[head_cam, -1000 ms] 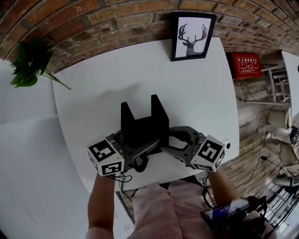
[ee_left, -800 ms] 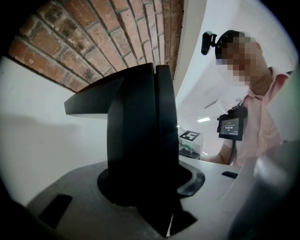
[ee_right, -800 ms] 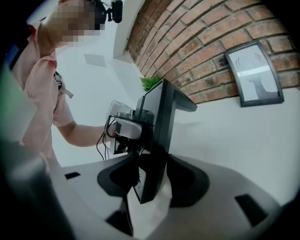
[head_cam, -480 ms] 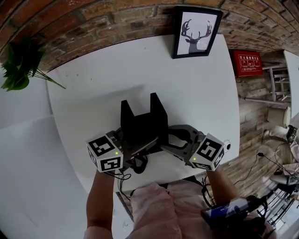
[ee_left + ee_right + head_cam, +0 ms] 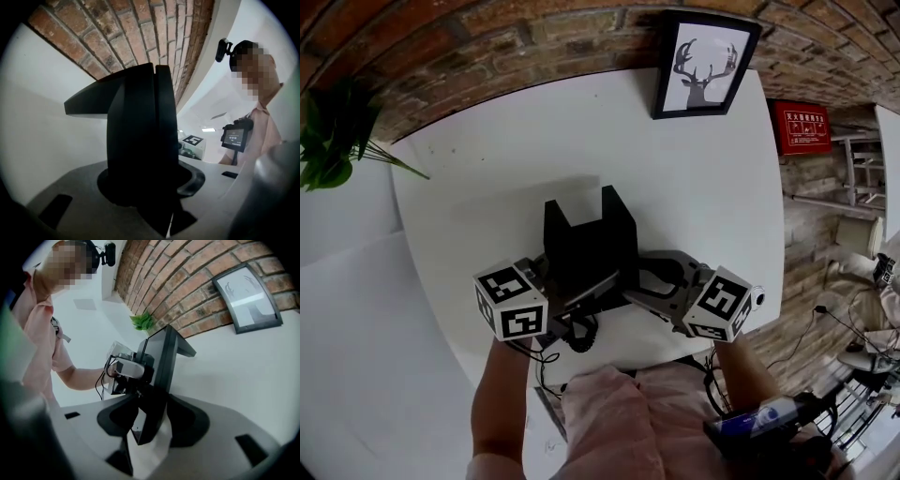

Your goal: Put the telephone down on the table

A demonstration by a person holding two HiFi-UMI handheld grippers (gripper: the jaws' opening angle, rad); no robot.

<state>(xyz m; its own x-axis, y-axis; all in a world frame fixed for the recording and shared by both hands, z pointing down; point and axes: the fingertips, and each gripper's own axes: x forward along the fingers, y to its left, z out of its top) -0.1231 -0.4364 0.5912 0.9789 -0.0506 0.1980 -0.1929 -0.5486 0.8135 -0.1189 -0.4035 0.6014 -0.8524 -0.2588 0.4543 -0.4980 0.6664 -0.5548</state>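
Head view: the telephone (image 5: 589,246), pinched between the left tool (image 5: 570,302) and the right tool (image 5: 639,287), seems slightly lower over the worktop (image 5: 487,169) than a second ago, so set-down looks close.

Left gripper view: the jaws stand part-closed, clamping its black body.

Right gripper view: the jaws likewise grip its lower edge.

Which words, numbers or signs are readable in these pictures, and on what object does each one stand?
Red sign on the brick wall: white characters, too small to read.
Small screen at the person's chest: blurred, unreadable.
Marker cubes: square patterns only, no words.
No text is readable.
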